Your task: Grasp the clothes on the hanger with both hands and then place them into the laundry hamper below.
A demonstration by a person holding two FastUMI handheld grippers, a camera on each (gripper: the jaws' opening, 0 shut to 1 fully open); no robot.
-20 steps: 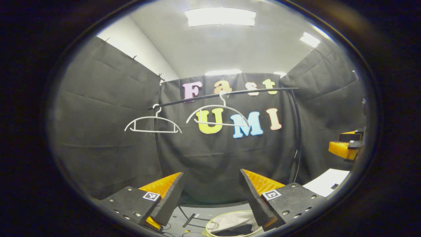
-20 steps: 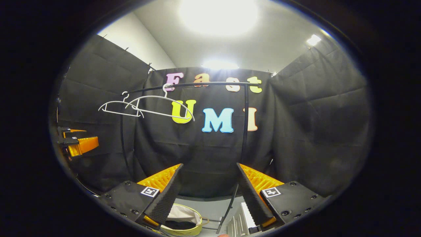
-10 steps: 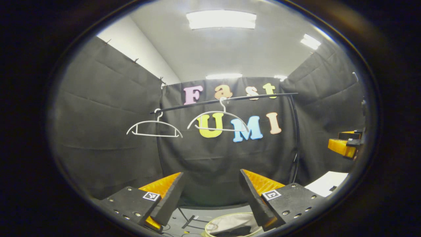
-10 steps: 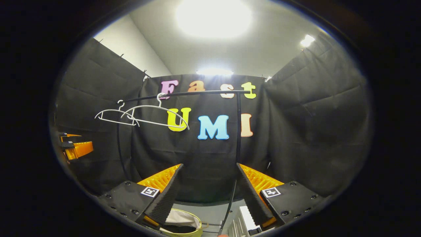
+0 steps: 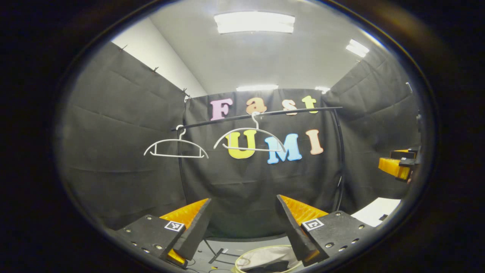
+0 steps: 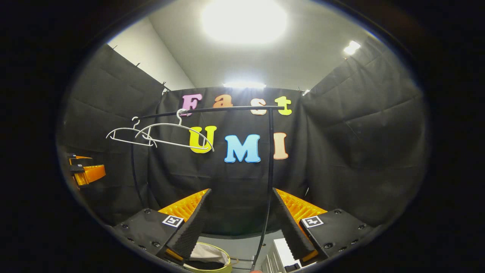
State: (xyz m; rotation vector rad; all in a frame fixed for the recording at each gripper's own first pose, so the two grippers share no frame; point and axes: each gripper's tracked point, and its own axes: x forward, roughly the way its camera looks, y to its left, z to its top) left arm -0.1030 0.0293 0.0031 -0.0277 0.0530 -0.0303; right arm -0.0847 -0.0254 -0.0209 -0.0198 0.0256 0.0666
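In the left gripper view, the left gripper (image 5: 242,223) is seen at the bottom with its two fingers spread wide apart and nothing held between them; beyond it a dark clothes rail (image 5: 257,113) is set across the black cloth wall, and two bare white hangers are hung from it, the left hanger (image 5: 175,147) near the rail's left end and the right hanger (image 5: 249,138) near its middle; no garment is seen on either hanger. Below, between and under the fingers, the laundry hamper (image 5: 261,252) is seen by its pale yellow rim and light lining, with a dark piece of clothes (image 5: 271,266) lying inside it; the right gripper (image 5: 398,165) is seen at the far right edge, well apart from the rail.

In the right gripper view, the right gripper (image 6: 240,223) is likewise released, fingers wide apart and gripping nothing; the rail (image 6: 212,110) and both hangers (image 6: 151,134) are seen up to the left, the hamper (image 6: 212,258) is seen at the bottom beside the left finger with dark cloth inside, and the left gripper (image 6: 89,172) is seen at the left edge; a rail upright (image 6: 269,170) is seen running down the middle.
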